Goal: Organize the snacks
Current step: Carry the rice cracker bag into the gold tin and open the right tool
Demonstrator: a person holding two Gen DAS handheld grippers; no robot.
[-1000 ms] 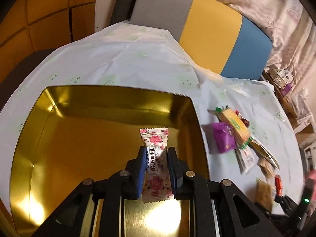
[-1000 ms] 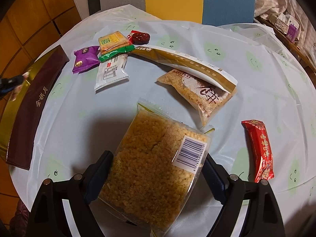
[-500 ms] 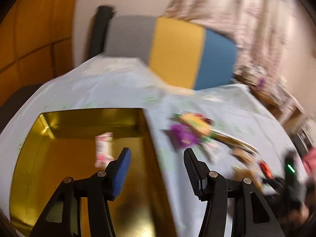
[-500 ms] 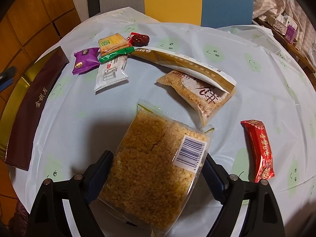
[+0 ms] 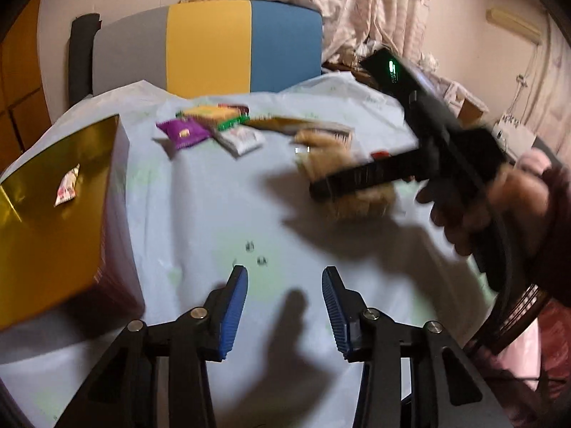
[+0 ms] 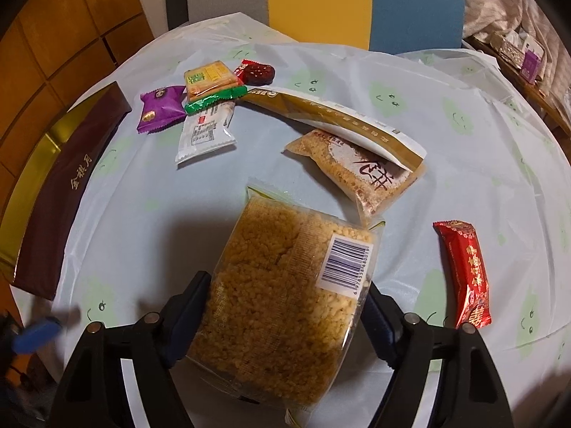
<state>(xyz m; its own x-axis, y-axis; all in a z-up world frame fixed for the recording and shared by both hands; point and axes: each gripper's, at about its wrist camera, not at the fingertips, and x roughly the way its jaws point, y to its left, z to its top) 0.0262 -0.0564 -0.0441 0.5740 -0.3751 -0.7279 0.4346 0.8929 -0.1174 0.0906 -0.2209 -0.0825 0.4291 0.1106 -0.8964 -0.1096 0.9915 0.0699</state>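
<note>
On the round table with its pale blue cloth [image 6: 446,114], one change is easy to spot: the small pink flower-print candy [image 5: 67,188] that was pinched in the left gripper [image 5: 283,312] a second ago now lies by itself in the gold tin [image 5: 46,235], so one snack is put away. That gripper has swung out of the tin and now hangs over bare cloth; its blue pads are partly apart and coming together, with nothing between them. Most snacks are still out on the cloth. Biggest is the clear bag of puffed rice cake [image 6: 285,285], which sits between the pads of the right gripper [image 6: 285,315]. Those pads are wide and closing in, and they look pressed against the bag's sides. Smaller ones wait farther off: the long gold packet [image 6: 335,119], the red bar [image 6: 465,271], and the purple candy [image 6: 158,107].
</note>
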